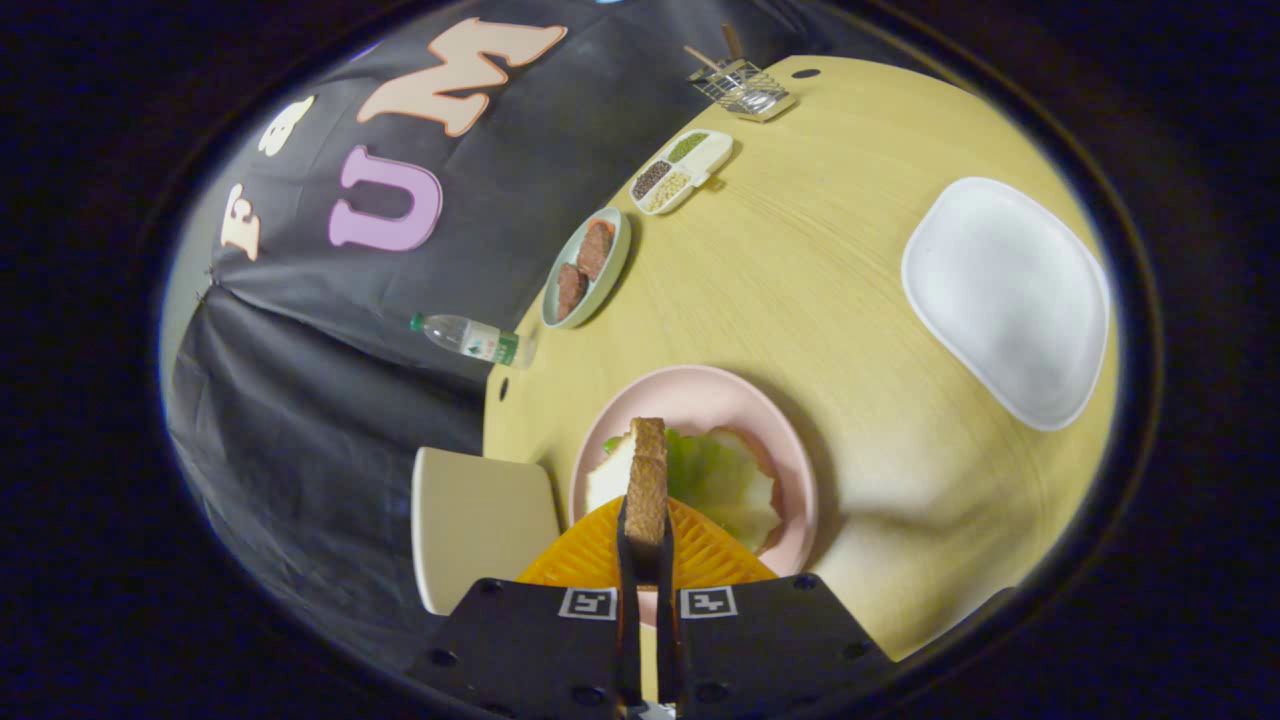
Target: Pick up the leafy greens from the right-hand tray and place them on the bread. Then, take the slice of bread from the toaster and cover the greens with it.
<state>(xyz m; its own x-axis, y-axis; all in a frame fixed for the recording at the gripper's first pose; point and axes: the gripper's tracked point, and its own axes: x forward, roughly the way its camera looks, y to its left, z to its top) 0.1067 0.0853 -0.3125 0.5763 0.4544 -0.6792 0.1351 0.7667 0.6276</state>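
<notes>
Pretty evenly lit from above, heavy fisheye warp.

The surface (800, 260) is bright, with soft glare on the white tray (1005, 300) washing out its detail. There's a broad soft shadow right of the pink plate (730, 395). Everything bends hard toward the rim, and the wire rack (742, 88) at the far end goes a bit mushy. The black cloth (330, 420) stays dim.
</notes>
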